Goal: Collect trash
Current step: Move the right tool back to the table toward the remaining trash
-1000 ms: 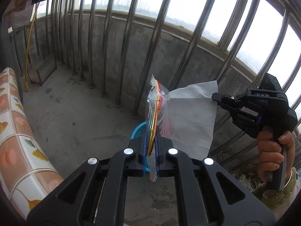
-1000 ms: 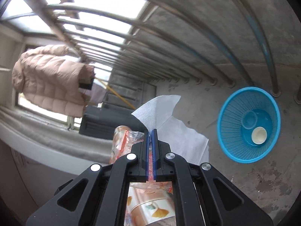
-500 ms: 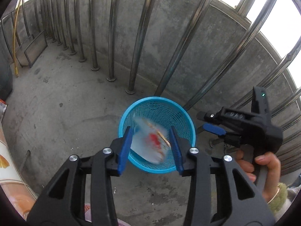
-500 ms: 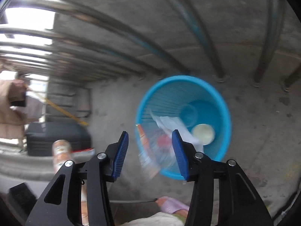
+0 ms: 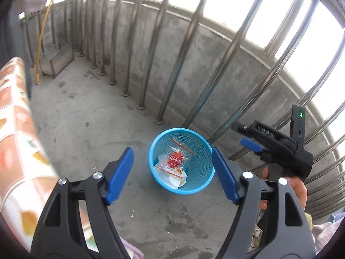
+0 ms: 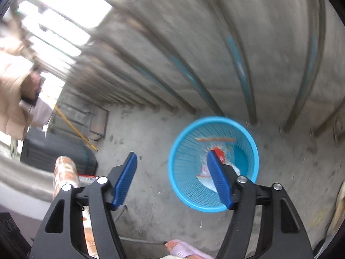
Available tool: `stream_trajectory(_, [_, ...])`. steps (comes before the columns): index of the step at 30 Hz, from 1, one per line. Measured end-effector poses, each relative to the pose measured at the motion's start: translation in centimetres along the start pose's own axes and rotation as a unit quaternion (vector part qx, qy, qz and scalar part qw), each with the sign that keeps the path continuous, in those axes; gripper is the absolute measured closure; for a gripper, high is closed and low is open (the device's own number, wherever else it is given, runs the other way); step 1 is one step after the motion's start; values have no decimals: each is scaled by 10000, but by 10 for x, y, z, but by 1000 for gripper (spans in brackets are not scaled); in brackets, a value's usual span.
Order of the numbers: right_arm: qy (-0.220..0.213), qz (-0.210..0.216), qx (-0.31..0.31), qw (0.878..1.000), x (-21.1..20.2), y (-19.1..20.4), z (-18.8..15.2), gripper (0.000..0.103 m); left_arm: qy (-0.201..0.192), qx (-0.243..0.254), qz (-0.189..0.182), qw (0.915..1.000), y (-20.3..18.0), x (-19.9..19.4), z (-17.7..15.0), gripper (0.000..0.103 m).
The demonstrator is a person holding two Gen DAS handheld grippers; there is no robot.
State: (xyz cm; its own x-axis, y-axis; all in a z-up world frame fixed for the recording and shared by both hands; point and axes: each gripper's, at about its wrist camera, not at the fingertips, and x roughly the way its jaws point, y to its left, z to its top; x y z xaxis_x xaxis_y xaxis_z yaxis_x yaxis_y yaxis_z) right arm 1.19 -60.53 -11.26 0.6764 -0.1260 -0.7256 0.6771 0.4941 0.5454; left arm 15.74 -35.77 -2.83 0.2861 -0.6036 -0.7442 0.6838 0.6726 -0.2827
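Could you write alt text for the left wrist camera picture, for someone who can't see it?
A blue mesh basket on a concrete balcony floor holds a clear snack wrapper with red print, above white paper. The left hand-held gripper, jaws opening and empty, frames it; the right hand-held gripper is at right, before metal railings.

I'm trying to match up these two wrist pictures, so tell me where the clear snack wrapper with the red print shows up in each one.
Left wrist view: the snack wrapper lies inside the blue basket, lower centre, seen between the open jaws.
Right wrist view: the same wrapper is in the basket, right of centre, blurred and partly hidden behind one jaw.
Shared landmark: the yellow pole leaning at the far end of the balcony.
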Motion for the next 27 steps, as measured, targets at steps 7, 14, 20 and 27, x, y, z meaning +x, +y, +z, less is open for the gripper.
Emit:
stream_trajectory(7, [-678, -405, -1777, 9809, -59, 112, -31, 7, -503, -28, 230, 9985, 30, -99, -28, 21])
stream_trajectory(14, [-1221, -927, -3472, 9252, -93, 213, -94, 6, -937, -487, 752, 9916, 88, -194, -70, 17])
stream_trajectory(20, [-1188, -356, -4367, 8910, -107, 278, -154, 6, -1381, -1011, 1469, 9742, 146, -262, -107, 17])
stream_trajectory(27, [-690, 1306, -4423, 8846, -122, 335, -201, 6, -1938, -1478, 1721, 9544, 205, -321, -145, 17])
